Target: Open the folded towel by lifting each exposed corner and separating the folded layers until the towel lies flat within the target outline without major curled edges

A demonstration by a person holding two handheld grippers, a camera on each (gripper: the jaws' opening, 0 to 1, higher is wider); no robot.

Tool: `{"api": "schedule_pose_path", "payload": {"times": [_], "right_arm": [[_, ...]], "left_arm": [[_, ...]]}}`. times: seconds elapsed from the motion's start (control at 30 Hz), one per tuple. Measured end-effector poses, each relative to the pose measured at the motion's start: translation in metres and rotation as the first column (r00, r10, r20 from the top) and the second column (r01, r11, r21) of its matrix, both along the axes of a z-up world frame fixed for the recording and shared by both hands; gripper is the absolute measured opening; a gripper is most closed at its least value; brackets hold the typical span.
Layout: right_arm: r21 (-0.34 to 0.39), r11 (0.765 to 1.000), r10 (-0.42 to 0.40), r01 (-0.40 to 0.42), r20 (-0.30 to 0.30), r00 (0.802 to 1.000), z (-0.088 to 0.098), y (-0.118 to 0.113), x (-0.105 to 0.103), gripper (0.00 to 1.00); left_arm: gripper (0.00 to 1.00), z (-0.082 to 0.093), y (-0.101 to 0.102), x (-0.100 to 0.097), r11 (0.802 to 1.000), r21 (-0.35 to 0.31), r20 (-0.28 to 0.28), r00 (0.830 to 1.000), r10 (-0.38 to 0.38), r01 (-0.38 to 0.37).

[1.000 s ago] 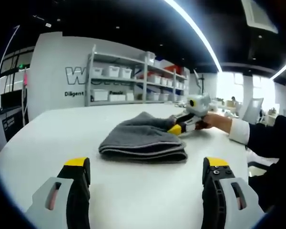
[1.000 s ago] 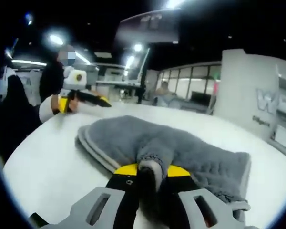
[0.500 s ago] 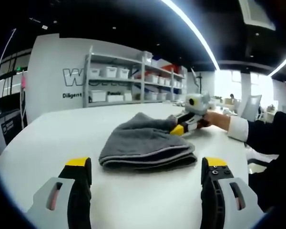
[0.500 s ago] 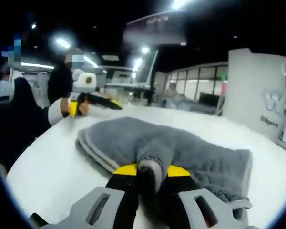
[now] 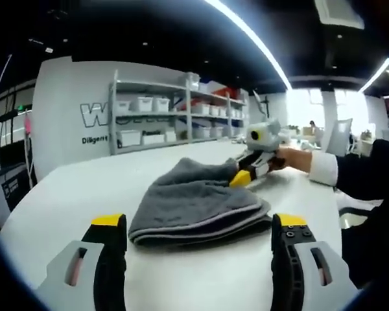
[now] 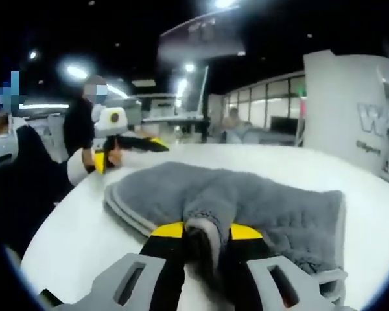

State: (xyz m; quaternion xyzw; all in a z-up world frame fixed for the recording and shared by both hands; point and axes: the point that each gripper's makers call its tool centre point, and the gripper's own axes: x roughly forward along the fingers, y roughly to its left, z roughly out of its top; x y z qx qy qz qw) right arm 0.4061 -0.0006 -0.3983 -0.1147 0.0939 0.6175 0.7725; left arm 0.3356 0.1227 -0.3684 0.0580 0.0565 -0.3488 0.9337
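Closer now, left gripper (image 5: 194, 236) has edged toward the grey folded towel (image 5: 194, 204) | jaws wide apart, holding nothing | right gripper (image 6: 206, 241) clamped on a towel corner | towel lies on white table (image 5: 71, 188)

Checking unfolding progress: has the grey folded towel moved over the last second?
Yes: the grey folded towel has slid nearer the left gripper, away from the shelving.
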Motion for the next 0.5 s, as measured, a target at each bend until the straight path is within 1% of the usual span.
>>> {"api": "schedule_pose_path", "payload": {"times": [0.07,0.1,0.13,0.2,0.27,0.37,0.43,0.5], "right_arm": [[0.001,1.0,0.004,-0.004,0.044,0.999,0.004,-0.002,0.001,0.23],[0.005,1.0,0.002,-0.002,0.055,0.999,0.006,-0.003,0.001,0.25],[0.011,1.0,-0.001,0.001,0.054,0.999,0.009,-0.004,0.002,0.27],[0.048,0.999,-0.013,0.011,0.046,0.999,0.019,-0.007,0.002,0.28],[0.065,0.998,-0.03,0.027,0.052,0.998,0.024,-0.01,0.005,0.31],[0.063,0.995,-0.083,0.078,0.069,0.994,0.025,-0.016,0.015,0.45],[0.075,0.992,-0.106,0.101,0.075,0.991,0.028,-0.019,0.021,0.49],[0.116,0.986,-0.128,0.118,0.077,0.989,0.038,-0.023,0.024,0.49]], "left_arm": [[0.86,0.002,-0.001,0.0,1.0,0.025,0.027,1.0,0.008,-0.009],[0.84,0.002,-0.001,0.0,0.999,0.031,0.033,0.999,0.01,-0.011],[0.84,0.002,-0.002,-0.001,0.999,0.038,0.038,0.999,0.013,-0.015],[0.84,0.004,0.0,0.002,0.999,0.042,0.044,0.999,0.012,-0.014],[0.83,0.004,0.0,0.002,0.999,0.045,0.047,0.999,0.011,-0.013],[0.82,0.004,-0.003,0.002,0.999,0.048,0.055,0.998,0.011,-0.014],[0.81,0.003,-0.008,-0.001,0.998,0.055,0.057,0.998,0.006,-0.009],[0.81,0.003,-0.011,-0.003,0.998,0.063,0.06,0.998,0.0,-0.004]]}}
